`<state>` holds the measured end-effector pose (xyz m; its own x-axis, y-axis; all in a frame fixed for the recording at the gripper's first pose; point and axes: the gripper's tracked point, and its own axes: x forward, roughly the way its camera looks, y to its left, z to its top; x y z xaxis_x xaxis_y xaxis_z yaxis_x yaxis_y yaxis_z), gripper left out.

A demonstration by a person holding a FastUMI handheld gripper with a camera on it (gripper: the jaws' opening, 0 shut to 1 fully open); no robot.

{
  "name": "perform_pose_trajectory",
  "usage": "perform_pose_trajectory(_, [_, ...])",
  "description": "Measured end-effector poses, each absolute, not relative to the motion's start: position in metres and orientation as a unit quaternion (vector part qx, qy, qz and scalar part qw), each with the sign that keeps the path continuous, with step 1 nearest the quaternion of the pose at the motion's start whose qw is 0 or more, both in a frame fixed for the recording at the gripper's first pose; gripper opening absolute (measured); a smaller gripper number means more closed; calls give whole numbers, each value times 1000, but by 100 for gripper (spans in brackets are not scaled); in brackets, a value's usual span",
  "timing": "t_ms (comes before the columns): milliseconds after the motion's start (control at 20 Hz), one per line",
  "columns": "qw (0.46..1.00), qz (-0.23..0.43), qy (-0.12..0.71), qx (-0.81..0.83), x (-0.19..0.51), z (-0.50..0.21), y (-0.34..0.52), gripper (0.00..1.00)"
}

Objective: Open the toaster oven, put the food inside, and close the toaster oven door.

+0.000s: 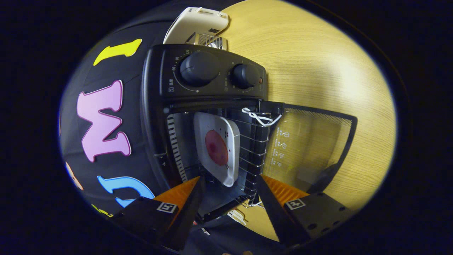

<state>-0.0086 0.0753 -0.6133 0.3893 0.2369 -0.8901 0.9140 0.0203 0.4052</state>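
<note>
Hand-held gripper (230, 198) gapes empty before the black toaster oven's (208, 81) stiff, light glass door (311, 148); push its far edge.

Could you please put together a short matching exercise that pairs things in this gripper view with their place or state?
Things:
1. plate of food
2. toaster oven door
3. white appliance
4. gripper

Place or state:
A. swung open over the wooden table
B. jaws open, holding nothing
C. on the rack inside the toaster oven
D. beyond the oven's knobs

Pairs: 1-C, 2-A, 3-D, 4-B
</note>
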Motion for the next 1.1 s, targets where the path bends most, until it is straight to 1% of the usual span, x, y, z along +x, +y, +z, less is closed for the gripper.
perform_pose_trajectory(100, [580, -284, 473, 599, -23, -596, 73, 98])
perform_pose_trajectory(300, [672, -195, 511, 500, -58, -556, 71, 99])
perform_pose_trajectory(400, [713, -137, 532, 435, -79, -547, 75, 99])
perform_pose_trajectory(550, [747, -103, 574, 319, -125, -555, 65, 99])
perform_pose_trajectory(750, [754, -46, 611, 235, -165, -569, 77, 99])
perform_pose_trajectory(950, [770, -19, 626, 119, -186, -594, 71, 100])
perform_pose_trajectory(1100, [772, 4, 635, 36, -196, -616, 67, 100])
